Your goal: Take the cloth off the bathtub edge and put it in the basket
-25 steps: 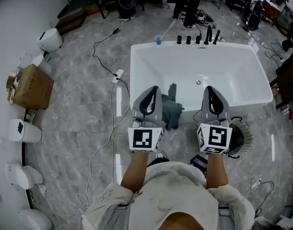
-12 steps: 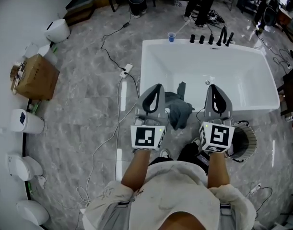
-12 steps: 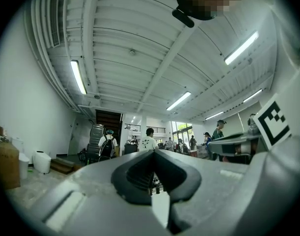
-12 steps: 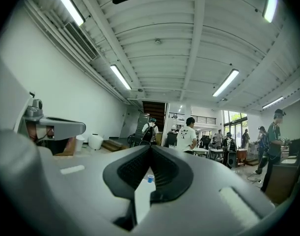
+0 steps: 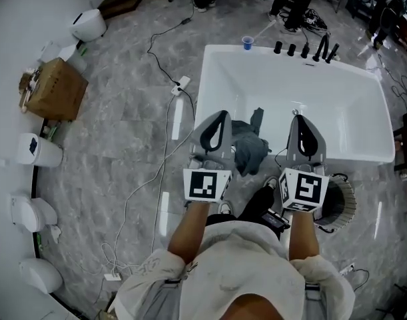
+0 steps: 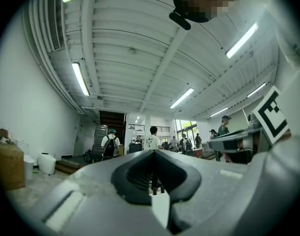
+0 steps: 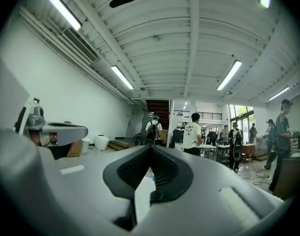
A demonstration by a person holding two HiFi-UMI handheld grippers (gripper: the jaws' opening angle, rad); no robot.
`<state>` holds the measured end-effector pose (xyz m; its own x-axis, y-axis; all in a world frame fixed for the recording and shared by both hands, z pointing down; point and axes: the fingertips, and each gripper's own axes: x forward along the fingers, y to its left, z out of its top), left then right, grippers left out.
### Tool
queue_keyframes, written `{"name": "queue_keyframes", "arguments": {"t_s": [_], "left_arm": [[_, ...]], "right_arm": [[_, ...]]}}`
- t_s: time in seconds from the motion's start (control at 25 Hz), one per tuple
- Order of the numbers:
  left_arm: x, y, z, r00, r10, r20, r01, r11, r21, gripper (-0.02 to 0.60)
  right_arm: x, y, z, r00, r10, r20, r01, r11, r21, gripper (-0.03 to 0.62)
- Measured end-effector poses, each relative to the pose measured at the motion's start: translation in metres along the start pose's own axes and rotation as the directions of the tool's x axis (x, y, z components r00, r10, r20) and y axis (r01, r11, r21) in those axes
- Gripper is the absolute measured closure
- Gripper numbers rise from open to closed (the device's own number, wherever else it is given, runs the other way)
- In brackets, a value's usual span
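Bathtub [image 5: 343, 105] lies ahead of both jaws, basket [image 5: 342, 204] low beside the right gripper [image 5: 298, 119]. Cloth [image 5: 248, 149] is draped on the near edge, just right of the left gripper [image 5: 218, 119]. Both jaws are closed and empty. Risk: going in without opening nudges the cloth into the tub.

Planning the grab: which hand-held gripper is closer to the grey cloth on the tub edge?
The left hand-held gripper: the cloth lies right beside it, while the right hand-held gripper sits farther off.
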<state>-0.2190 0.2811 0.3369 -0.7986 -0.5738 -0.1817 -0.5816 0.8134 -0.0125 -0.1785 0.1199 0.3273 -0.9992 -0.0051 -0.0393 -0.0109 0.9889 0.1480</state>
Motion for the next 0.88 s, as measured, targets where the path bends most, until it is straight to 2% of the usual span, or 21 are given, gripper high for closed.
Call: {"name": "queue_keyframes", "arguments": {"t_s": [0.32, 0.52, 0.76, 0.88], "left_arm": [[0.008, -0.014, -0.050, 0.996, 0.028, -0.081, -0.027, 1.000, 0.012, 0.581], [0.005, -0.006, -0.091, 0.990, 0.036, -0.133, -0.032, 0.999, 0.030, 0.581], [0.005, -0.001, -0.140, 0.979, 0.042, -0.199, -0.040, 0.999, 0.014, 0.581], [0.004, 0.003, -0.164, 0.972, 0.050, -0.228, -0.052, 0.999, 0.000, 0.581]], "right_arm": [[0.028, -0.008, -0.061, 0.995, 0.049, -0.084, -0.047, 0.999, 0.026, 0.592], [0.039, -0.001, -0.119, 0.980, 0.079, -0.180, -0.059, 0.992, 0.116, 0.592], [0.044, 0.016, -0.207, 0.939, 0.123, -0.321, -0.072, 0.983, 0.167, 0.585], [0.045, 0.029, -0.260, 0.908, 0.146, -0.392, -0.082, 0.981, 0.176, 0.536]]}}
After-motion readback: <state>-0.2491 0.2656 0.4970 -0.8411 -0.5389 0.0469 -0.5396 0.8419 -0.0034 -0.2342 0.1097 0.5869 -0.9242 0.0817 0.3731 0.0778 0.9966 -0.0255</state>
